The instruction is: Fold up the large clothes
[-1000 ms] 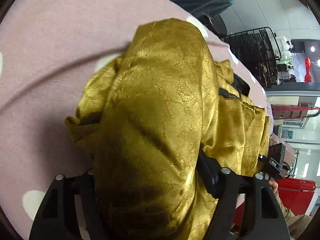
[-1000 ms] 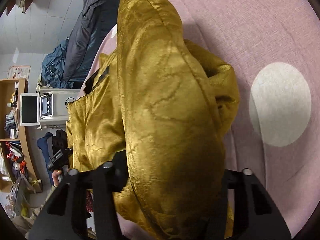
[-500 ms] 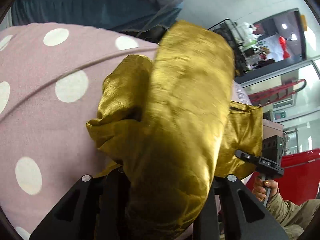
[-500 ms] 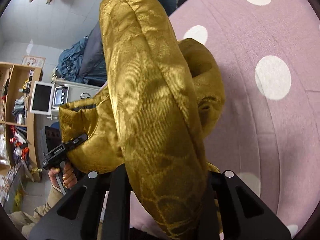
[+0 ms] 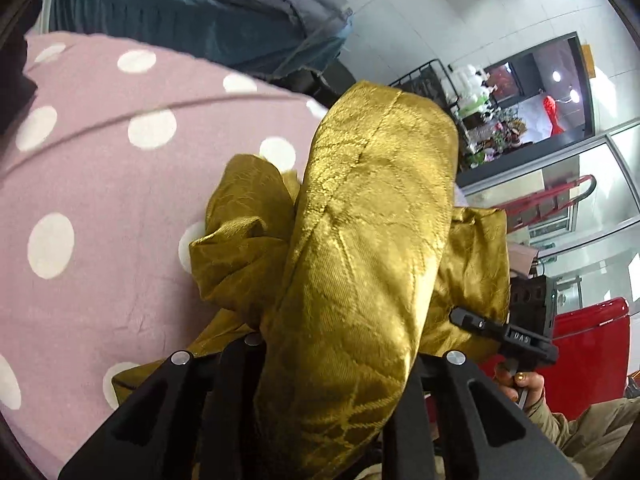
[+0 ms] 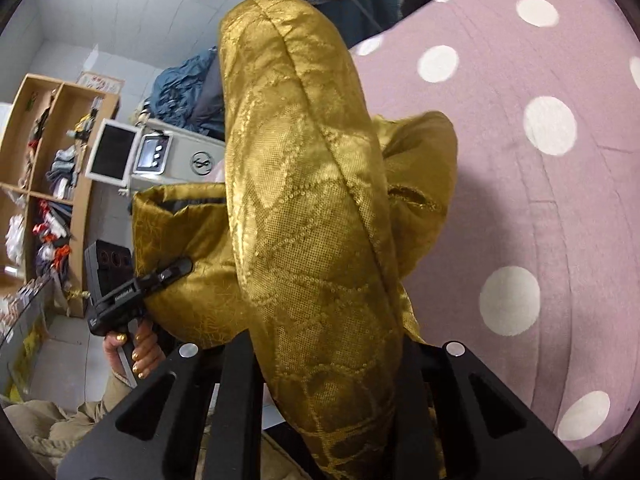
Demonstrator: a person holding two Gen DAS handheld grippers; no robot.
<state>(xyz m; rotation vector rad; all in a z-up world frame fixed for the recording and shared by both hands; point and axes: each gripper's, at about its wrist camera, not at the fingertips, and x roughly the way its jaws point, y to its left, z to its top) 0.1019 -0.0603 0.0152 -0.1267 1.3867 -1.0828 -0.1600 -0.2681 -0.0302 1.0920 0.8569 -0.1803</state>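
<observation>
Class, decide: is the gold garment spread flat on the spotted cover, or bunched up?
Bunched. The gold garment hangs in thick folds above the spotted cover, clamped in both hand-held grippers.

The bulky gold garment point(image 5: 360, 248) fills the middle of each wrist view. Open polka-dot bedspread point(image 5: 100, 200) lies at nine o'clock; dark bedding point(image 5: 192, 12) crowds twelve o'clock, and a wooden shelf point(image 6: 44, 168) stands beyond.

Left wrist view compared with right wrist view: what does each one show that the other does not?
Only the left wrist view shows a red cart and a black wire rack. Only the right wrist view shows a wooden shelf and a white screen. Both show the gold garment clamped in a tool and the pink dotted cover underneath.
</observation>
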